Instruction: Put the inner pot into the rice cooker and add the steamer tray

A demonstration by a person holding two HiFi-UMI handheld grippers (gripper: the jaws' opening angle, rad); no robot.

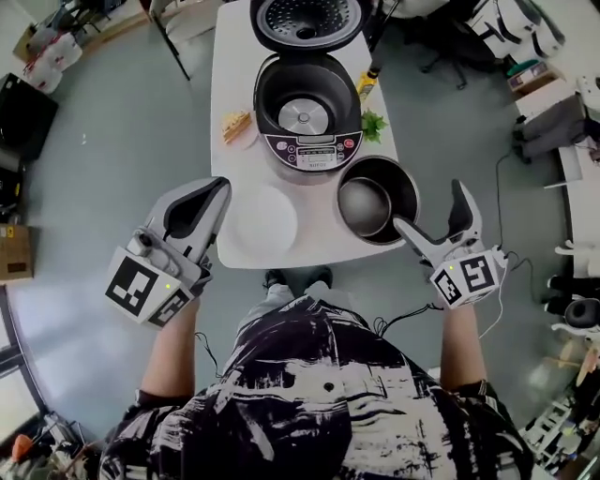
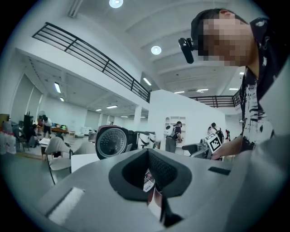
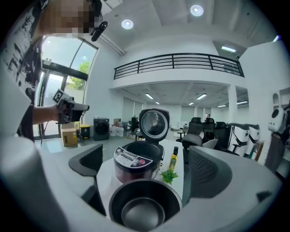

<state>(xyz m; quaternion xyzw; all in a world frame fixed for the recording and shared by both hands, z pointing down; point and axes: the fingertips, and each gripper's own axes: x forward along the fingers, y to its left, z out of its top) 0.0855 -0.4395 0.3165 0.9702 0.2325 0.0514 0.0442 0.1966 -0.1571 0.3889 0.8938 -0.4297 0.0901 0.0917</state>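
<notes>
Head view: a white rectangular table [image 1: 234,75] carries a dark round rice cooker [image 1: 309,150], its hinged lid [image 1: 307,21] thrown open at 12 o'clock and its well empty. I find the dark metal inner pot [image 1: 378,199] outside the cooker, upright on the table at the cooker's 4 o'clock, near the front edge. A white round flat tray [image 1: 262,220] lies at the cooker's 7 o'clock, apart from the pot.

My right gripper [image 1: 428,204] hangs at the pot's 4 o'clock with its jaws wide apart and clamped on nothing. In the right gripper view the pot sits just ahead between them. One fingertip [image 1: 401,225] meets the pot's rim in the head view, though I cannot tell if it touches.

My left gripper [image 1: 220,187] hovers off the table's front corner, at the tray's 9 o'clock, jaws together and empty.

A yellow bottle [image 1: 367,82] and a green leafy sprig [image 1: 373,124] stand at the cooker's 3 o'clock.
</notes>
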